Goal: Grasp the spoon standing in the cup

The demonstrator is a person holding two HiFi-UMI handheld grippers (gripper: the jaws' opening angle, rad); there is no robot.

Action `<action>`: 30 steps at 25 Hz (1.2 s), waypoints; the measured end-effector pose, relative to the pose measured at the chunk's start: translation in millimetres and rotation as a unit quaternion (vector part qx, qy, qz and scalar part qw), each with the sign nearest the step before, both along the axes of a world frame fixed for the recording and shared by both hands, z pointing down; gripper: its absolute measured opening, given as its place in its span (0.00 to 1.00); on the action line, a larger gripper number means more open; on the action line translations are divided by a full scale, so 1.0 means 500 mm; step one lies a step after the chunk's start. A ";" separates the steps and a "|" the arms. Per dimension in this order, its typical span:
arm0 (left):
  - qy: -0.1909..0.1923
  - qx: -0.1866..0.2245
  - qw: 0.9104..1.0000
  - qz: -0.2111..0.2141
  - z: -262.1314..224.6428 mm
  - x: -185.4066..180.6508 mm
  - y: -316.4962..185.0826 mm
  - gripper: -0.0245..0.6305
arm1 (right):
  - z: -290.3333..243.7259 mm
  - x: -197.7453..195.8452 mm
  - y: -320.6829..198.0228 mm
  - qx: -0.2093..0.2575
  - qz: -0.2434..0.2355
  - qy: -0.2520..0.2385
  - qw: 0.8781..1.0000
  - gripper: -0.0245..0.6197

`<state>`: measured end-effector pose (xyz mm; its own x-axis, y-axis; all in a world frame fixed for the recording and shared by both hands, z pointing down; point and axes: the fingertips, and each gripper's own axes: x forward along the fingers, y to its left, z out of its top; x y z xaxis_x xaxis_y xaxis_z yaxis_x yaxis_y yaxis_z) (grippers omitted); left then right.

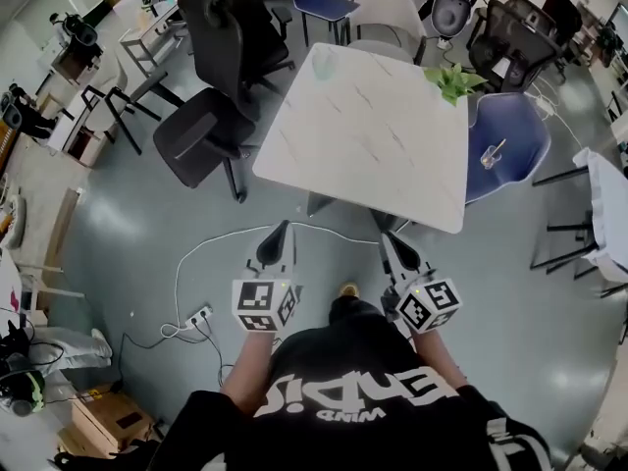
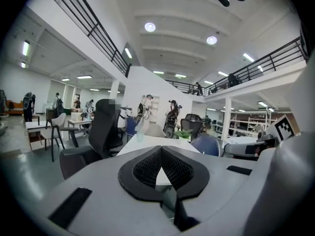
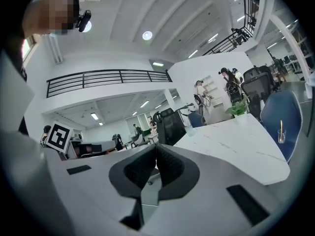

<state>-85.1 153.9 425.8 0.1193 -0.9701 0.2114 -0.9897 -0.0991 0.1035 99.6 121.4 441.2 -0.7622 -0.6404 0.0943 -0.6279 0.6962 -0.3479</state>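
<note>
A clear cup point(image 1: 491, 155) with a spoon point(image 1: 497, 148) standing in it sits on the seat of a blue chair point(image 1: 520, 130) right of the white marble table point(image 1: 373, 135). The right gripper view shows the same cup point(image 3: 281, 133) far off on that chair. My left gripper point(image 1: 280, 232) and right gripper point(image 1: 390, 239) hang side by side over the floor, short of the table's near edge. Both are shut and hold nothing. In each gripper view the black pads meet at the tips, for the left gripper point(image 2: 161, 149) and the right gripper point(image 3: 156, 146).
A second clear cup point(image 1: 325, 64) stands at the table's far left corner and a green plant point(image 1: 453, 81) at its far right corner. Black office chairs point(image 1: 211, 126) crowd the left side. A cable and power strip point(image 1: 199, 316) lie on the floor beside my left foot.
</note>
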 end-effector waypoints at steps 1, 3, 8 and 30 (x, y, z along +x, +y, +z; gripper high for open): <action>0.001 0.000 1.000 -0.004 0.000 0.000 -0.015 0.06 | 0.000 -0.003 -0.019 0.001 -0.007 0.003 1.000 0.06; 0.002 0.001 1.000 -0.013 -0.001 0.000 -0.045 0.06 | 0.001 -0.007 -0.054 0.004 -0.019 0.009 1.000 0.06; 0.001 0.007 1.000 -0.029 -0.003 0.002 -0.110 0.06 | 0.010 -0.016 -0.132 0.009 -0.040 0.011 0.999 0.06; -0.002 0.022 1.000 -0.003 -0.009 -0.011 -0.330 0.06 | 0.013 -0.046 -0.322 0.010 -0.031 0.008 0.999 0.06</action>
<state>-90.5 -11.3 421.0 0.1134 -0.9789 0.1698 -0.9906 -0.0982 0.0955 76.5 -39.5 447.8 -0.7994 -0.5934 0.0937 -0.5881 0.7411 -0.3238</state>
